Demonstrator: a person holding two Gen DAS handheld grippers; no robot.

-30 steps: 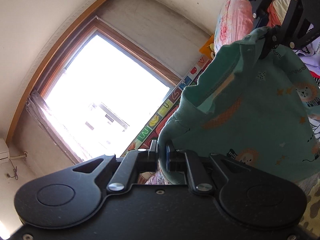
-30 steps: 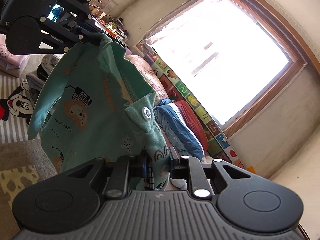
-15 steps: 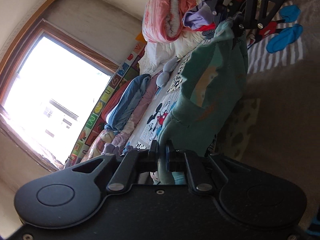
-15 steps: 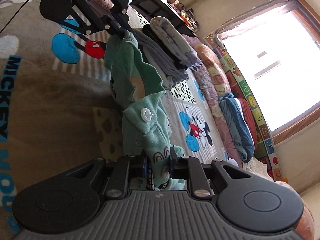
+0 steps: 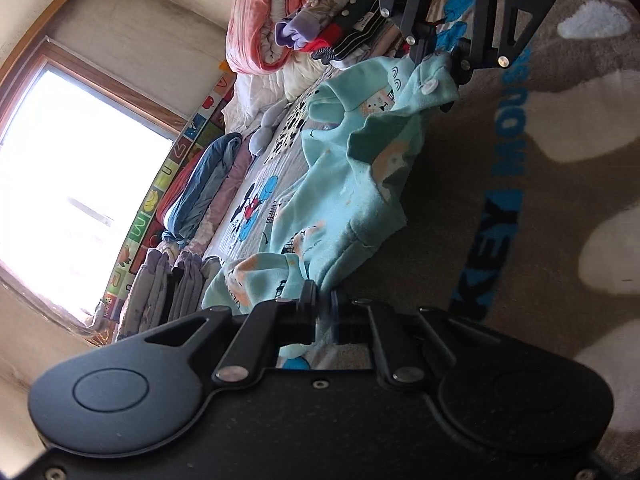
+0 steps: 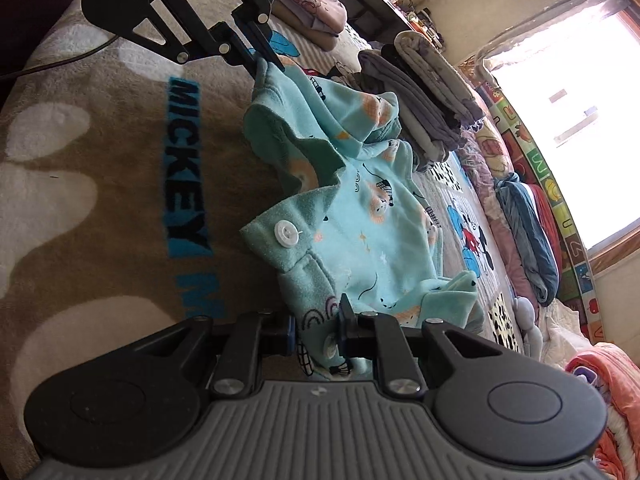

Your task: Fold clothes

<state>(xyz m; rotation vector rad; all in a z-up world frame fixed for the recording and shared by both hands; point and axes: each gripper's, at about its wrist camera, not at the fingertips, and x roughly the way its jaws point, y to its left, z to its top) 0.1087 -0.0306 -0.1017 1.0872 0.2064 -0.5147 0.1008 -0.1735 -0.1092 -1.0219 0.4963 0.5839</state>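
The left gripper [image 5: 325,312], at the bottom centre of its own view, has its fingers pressed together on one edge of the teal printed garment [image 5: 340,200]. The right gripper [image 6: 318,330] pinches the opposite edge, near a white button [image 6: 285,233]. Between them the garment lies rumpled across the middle of both frames on the brown Mickey blanket [image 6: 120,200], with folded clothes [image 6: 424,92] stacked just beyond it towards the bright window [image 5: 72,184].
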